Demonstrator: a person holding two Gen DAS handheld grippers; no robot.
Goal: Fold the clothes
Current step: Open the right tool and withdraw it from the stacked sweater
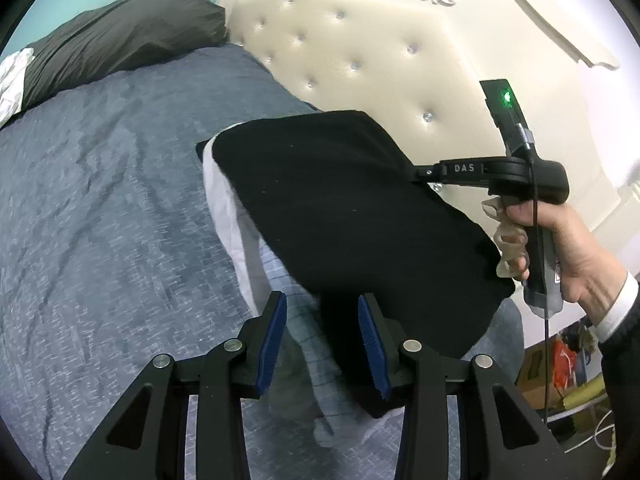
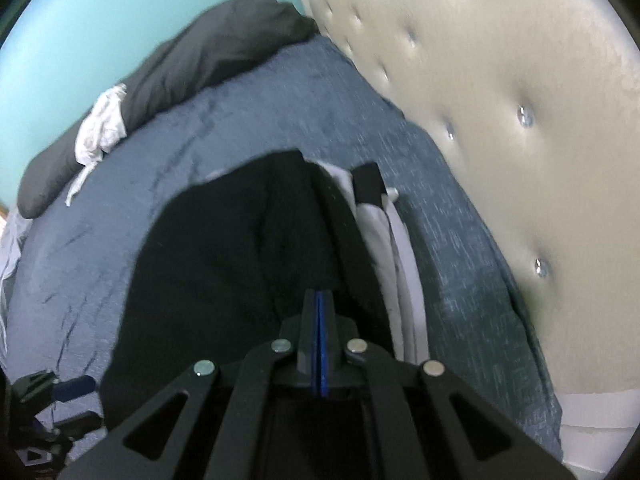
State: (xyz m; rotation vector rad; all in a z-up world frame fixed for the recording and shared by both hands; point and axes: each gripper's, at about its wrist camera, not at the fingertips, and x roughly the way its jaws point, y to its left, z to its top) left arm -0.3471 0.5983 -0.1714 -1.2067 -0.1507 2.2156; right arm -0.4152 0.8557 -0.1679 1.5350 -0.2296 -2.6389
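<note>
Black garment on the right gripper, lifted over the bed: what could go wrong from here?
1. Only the right gripper is shut on the black garment; the left gripper is open, so the unheld side may sag and crease the fold.
2. The white checked garment lies partly beneath it; lowering now could trap or drag it.
3. The padded headboard stands close behind; a swing could brush the cloth against it.

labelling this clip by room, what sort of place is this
Most likely a bedroom: a bed with a blue-grey bedspread, a cream tufted headboard and a dark grey pillow by a teal wall. A black garment is being folded on the bed.
</note>
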